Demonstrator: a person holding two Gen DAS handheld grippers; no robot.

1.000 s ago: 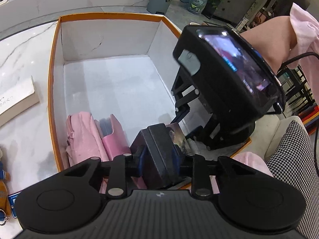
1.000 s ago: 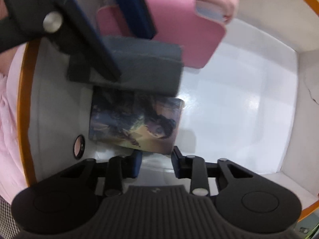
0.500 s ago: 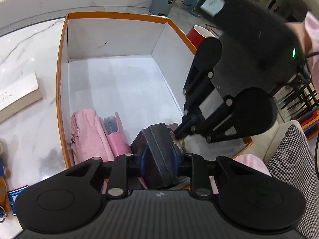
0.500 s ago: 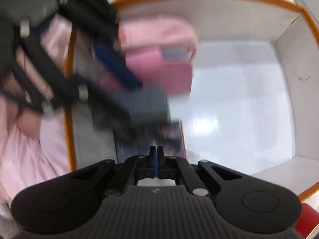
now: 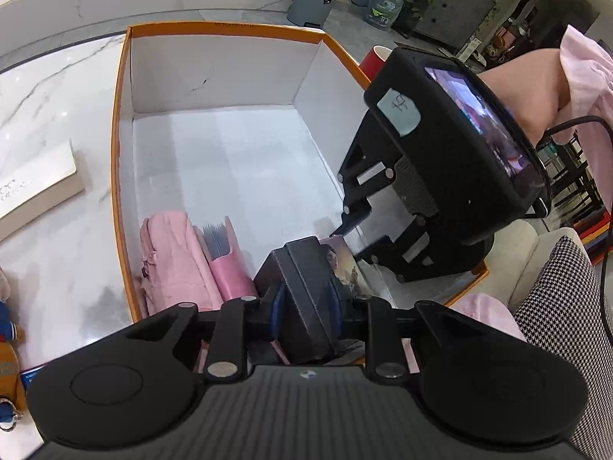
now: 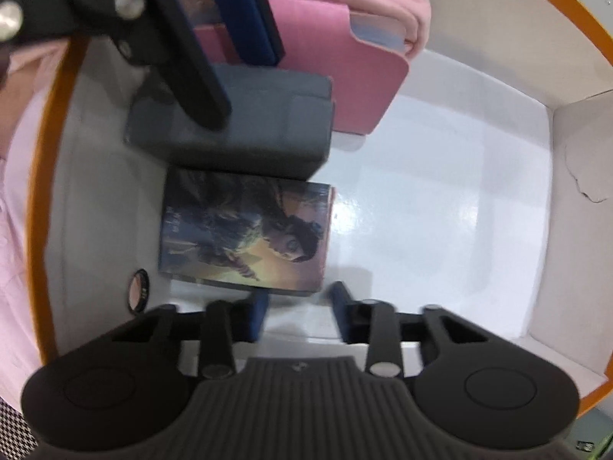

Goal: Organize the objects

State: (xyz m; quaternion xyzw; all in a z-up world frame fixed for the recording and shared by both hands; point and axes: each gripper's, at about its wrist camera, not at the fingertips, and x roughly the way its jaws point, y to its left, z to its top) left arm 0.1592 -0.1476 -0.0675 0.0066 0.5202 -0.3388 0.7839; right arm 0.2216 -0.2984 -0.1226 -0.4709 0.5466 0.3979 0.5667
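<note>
My left gripper (image 5: pixel 304 303) is shut on a dark grey box (image 5: pixel 306 291), held upright at the near end of the orange-rimmed white box (image 5: pixel 118 145); it also shows in the right wrist view (image 6: pixel 245 126). An illustrated book (image 6: pixel 249 234) lies flat on the box floor beside it, its edge visible in the left wrist view (image 5: pixel 345 264). My right gripper (image 6: pixel 299 306) is open just short of the book's edge, jaws apart and empty. A pink pouch (image 5: pixel 172 264) and a pink case (image 5: pixel 230 268) stand against the near left wall.
A small round pink compact (image 6: pixel 138 291) lies by the box wall beside the book. A red cup (image 5: pixel 377 61) stands behind the box's right wall. A flat white box (image 5: pixel 34 188) lies on the marble table at left. A houndstooth cushion (image 5: pixel 567 299) is at right.
My right gripper lifted out and shut half a second ago, then came back down over the book and opened again. My left gripper kept hold of the grey box in place.
</note>
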